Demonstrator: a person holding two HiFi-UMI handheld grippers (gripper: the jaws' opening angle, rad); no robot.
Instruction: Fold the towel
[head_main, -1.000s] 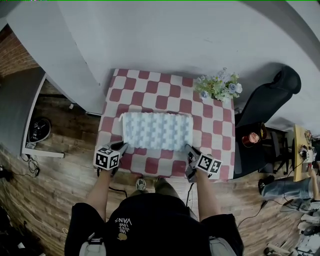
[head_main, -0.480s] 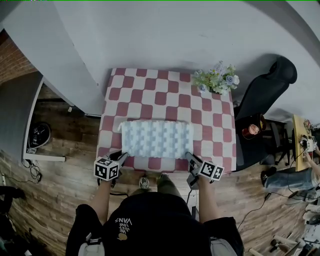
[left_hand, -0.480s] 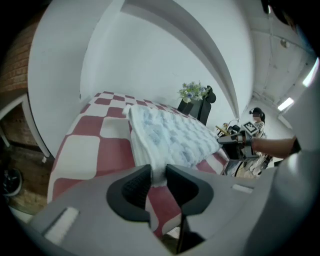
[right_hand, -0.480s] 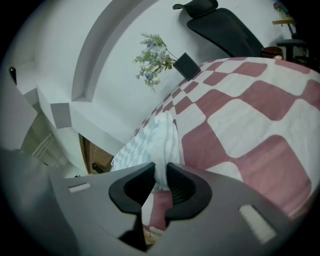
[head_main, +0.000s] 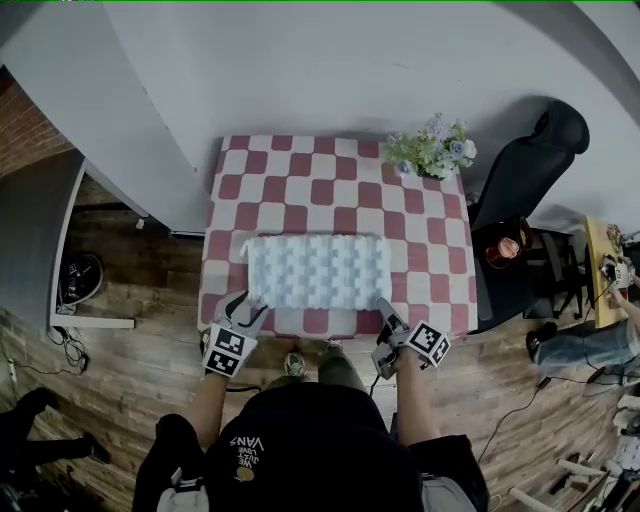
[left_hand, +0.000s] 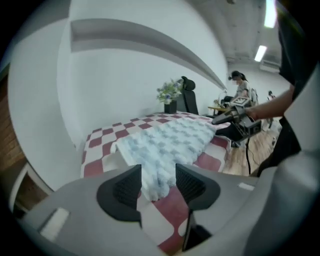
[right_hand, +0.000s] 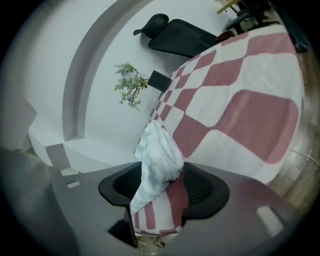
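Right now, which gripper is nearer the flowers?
Right. The right gripper shares the table side of the flowers; the left gripper is diagonally opposite. Both jaws just opened, towel between.

A: The towel (head_main: 318, 271) is looking like fluffy, knobbly pale cloth, matt all over.
B: And the tablecloth (head_main: 300, 190) under it is lying smooth, a flat matt fabric; the floor (head_main: 130, 350) is showing dull, worn wood planks.

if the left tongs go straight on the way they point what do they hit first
The towel: its near corner lies between the left tongs, whose jaws have just been opening and do not seem to press it. Under it is the checkered table.
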